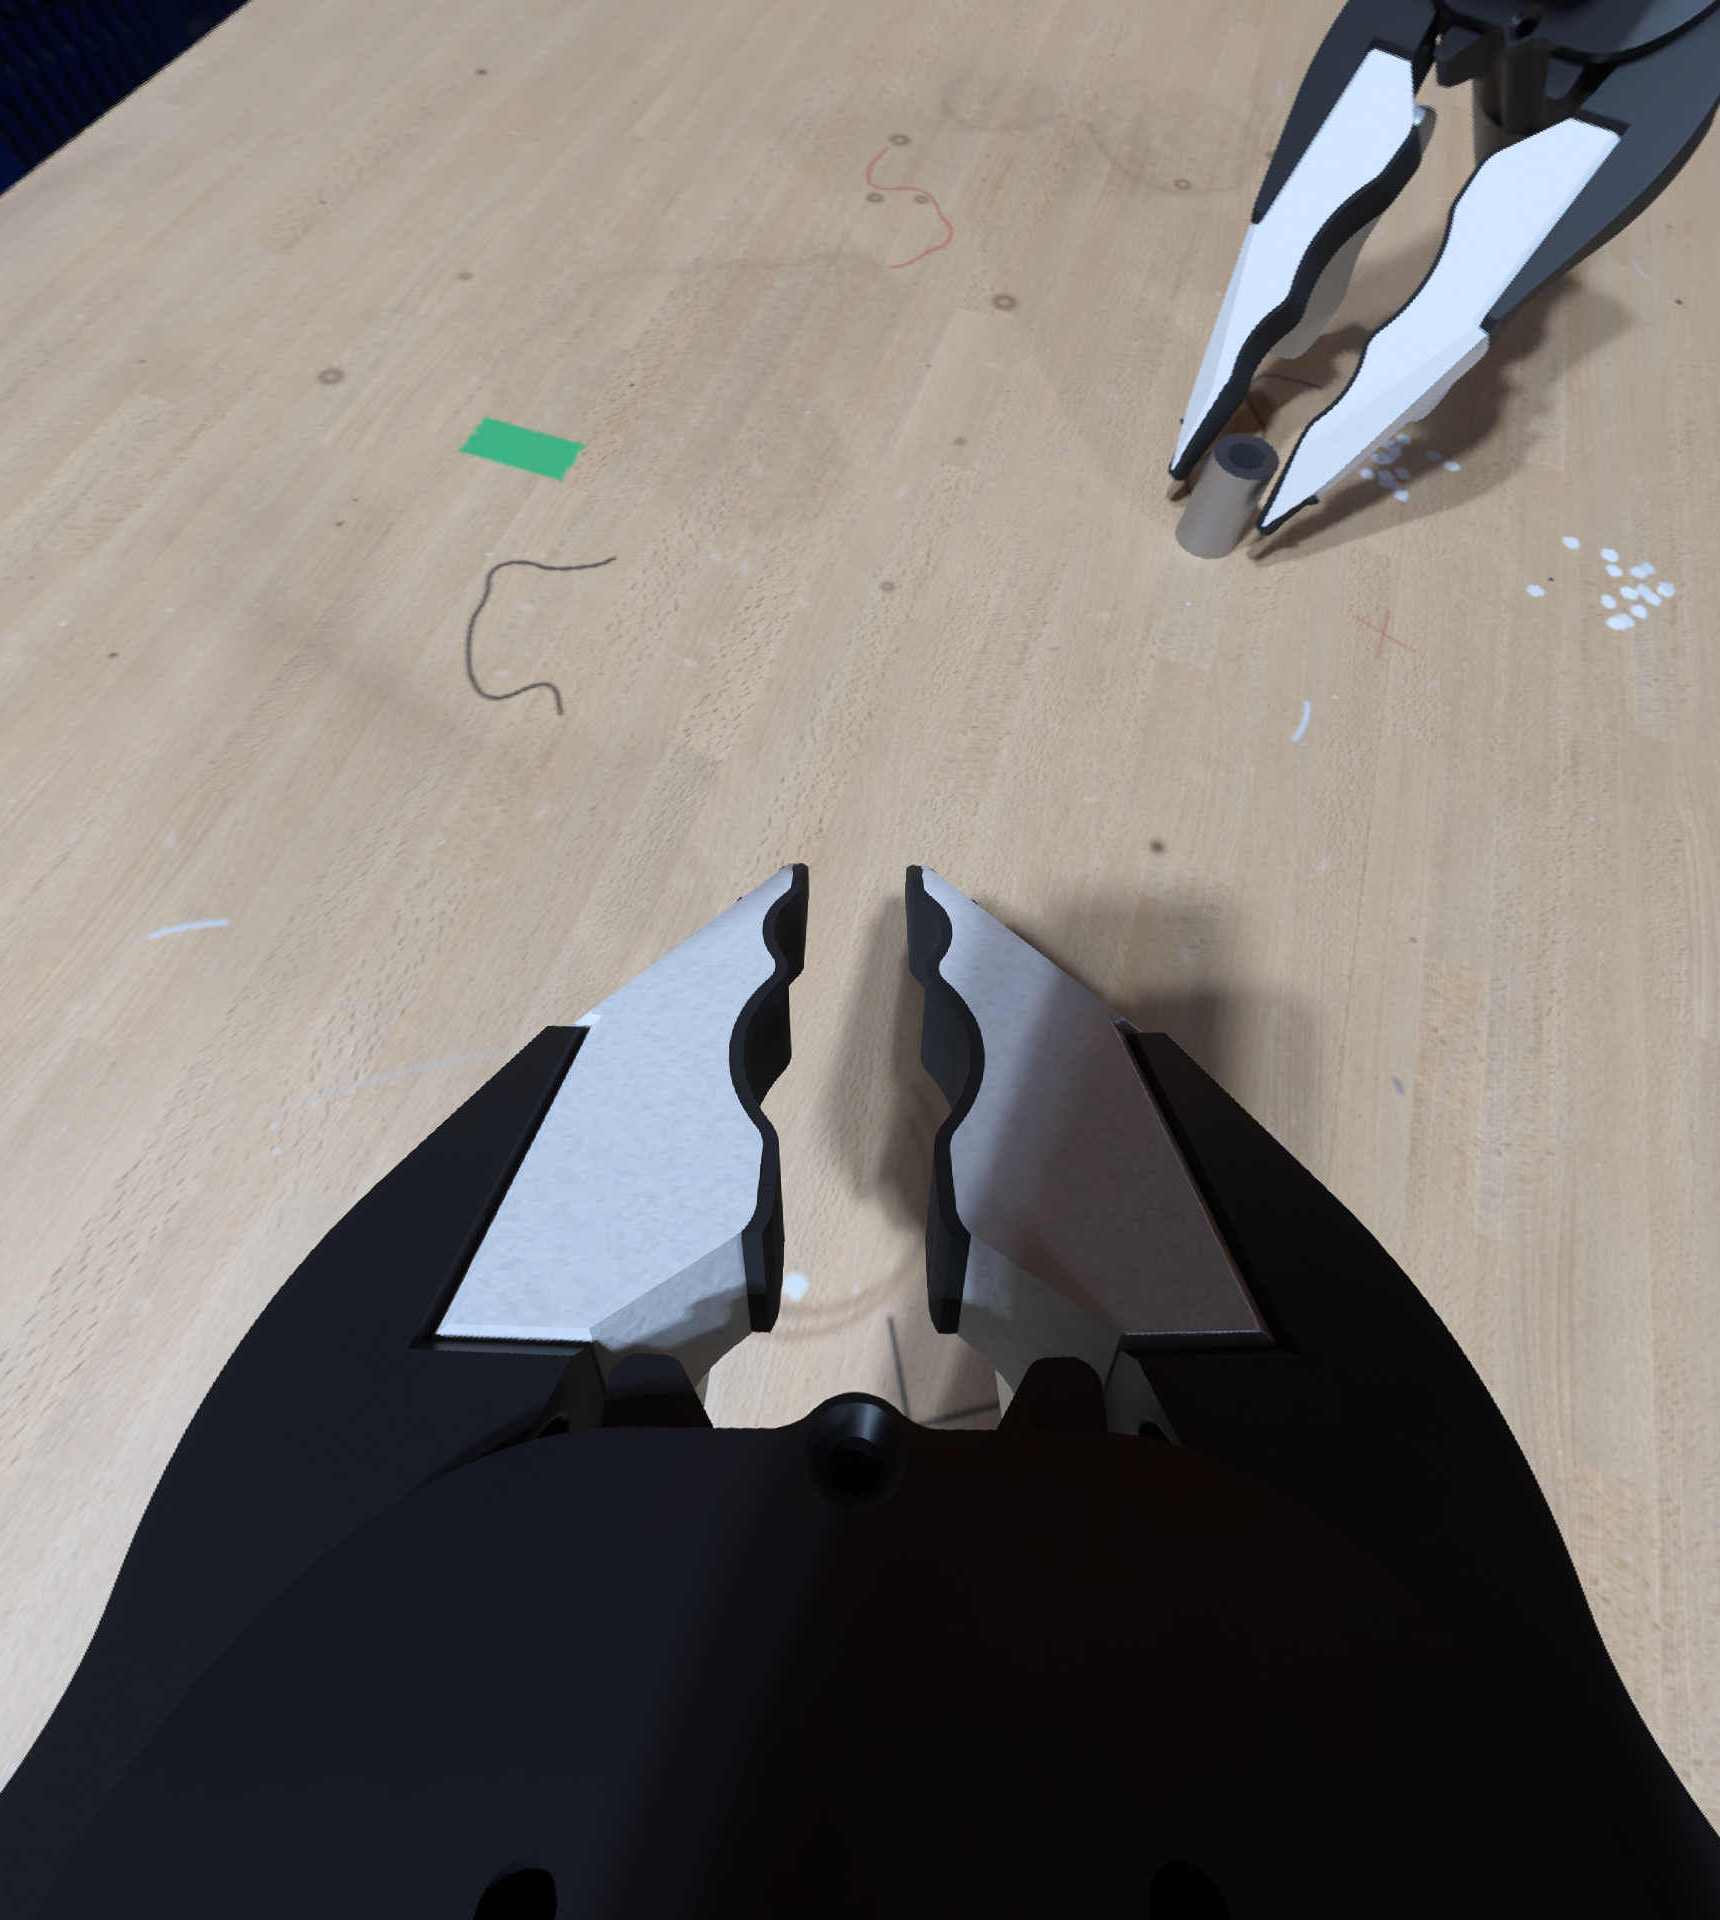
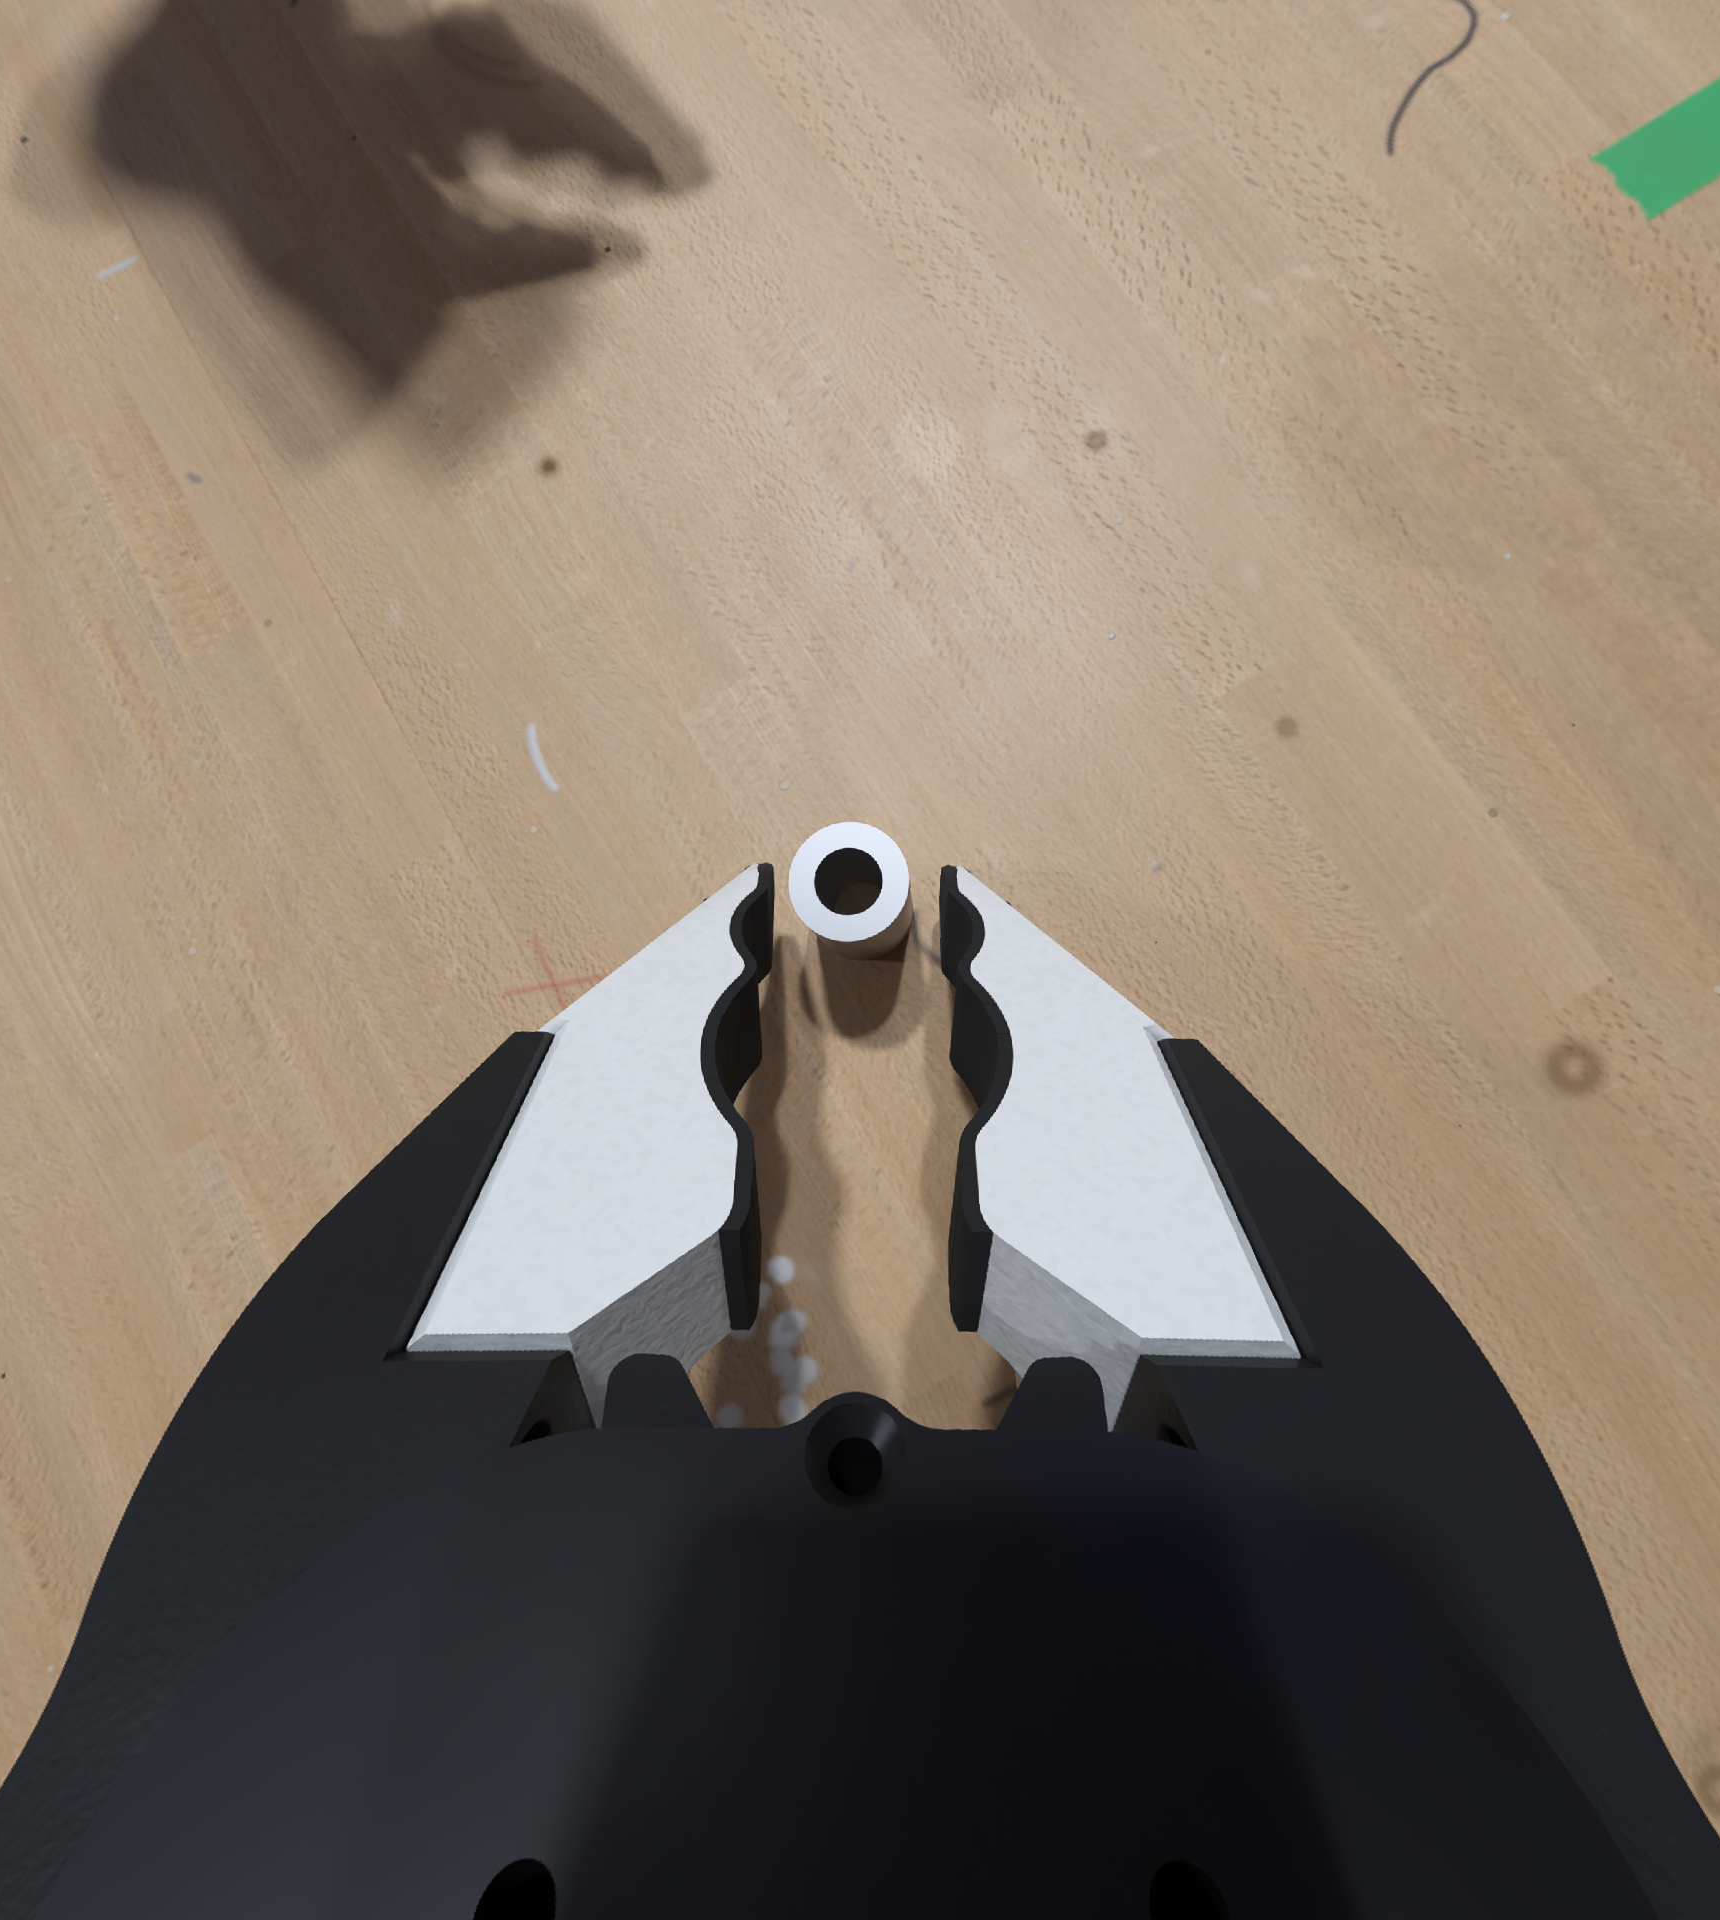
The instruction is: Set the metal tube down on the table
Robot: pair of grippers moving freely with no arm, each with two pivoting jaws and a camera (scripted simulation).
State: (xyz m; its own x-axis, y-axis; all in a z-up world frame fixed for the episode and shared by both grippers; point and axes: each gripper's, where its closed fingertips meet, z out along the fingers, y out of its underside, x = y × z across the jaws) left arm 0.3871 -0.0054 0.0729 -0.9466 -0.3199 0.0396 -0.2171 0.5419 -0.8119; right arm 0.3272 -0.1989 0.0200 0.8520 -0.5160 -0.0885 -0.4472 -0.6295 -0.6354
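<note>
Metal tube [image 2: 848, 883] upright, table [image 2: 1043, 520], green tape [image 2: 1703, 154] apart

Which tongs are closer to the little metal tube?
Right. The right tongs sit open around the upright metal tube, without touching it. The left tongs are far off across the table.

Nothing readable is showing anywhere: no words, numbers or brand marks. The wooden table [image 1: 835, 675] is carrying only loose marks: a black squiggle [image 1: 523, 634], a red squiggle [image 1: 908, 208], a small red cross [image 1: 1384, 632] and a blank strip of green tape [image 1: 521, 448]. Both grippers are appearing unmarked.
</note>
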